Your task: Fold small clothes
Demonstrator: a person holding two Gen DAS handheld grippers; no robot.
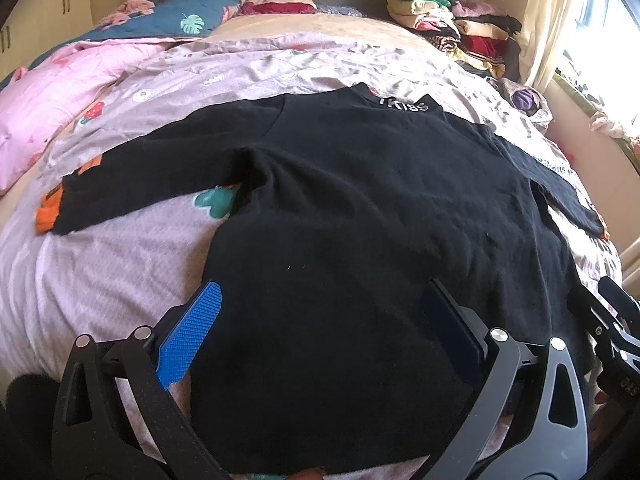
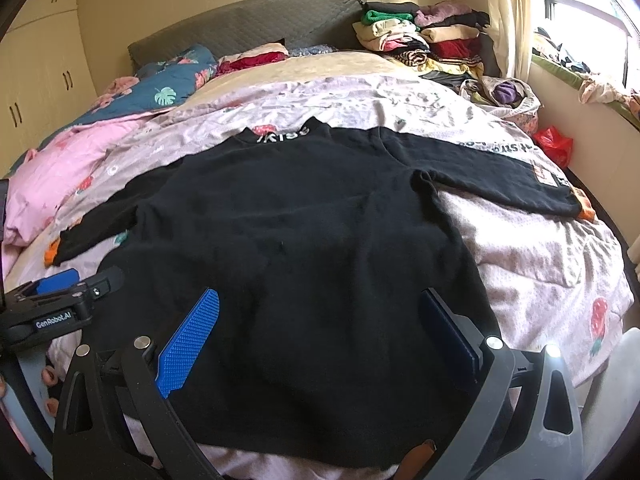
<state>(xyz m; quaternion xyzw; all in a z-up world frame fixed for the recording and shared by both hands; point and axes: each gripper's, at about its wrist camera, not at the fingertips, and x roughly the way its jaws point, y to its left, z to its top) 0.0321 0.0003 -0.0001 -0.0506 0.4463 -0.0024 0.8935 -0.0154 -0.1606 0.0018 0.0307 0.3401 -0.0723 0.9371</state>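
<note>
A black sweater (image 1: 360, 208) lies flat on the bed (image 1: 100, 272), sleeves spread to both sides and collar pointing toward the headboard (image 2: 248, 28). The left tongs (image 1: 320, 332) and right tongs (image 2: 320, 332) hang over its lower hem, both wide open and holding nothing.

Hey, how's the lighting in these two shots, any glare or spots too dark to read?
Left wrist view: the window is blown out white, while the black top reads as a near-featureless dark mass. Right wrist view: the window glares again, sun catches a bolt on the right gripper, and fisheye bends the bed.
</note>
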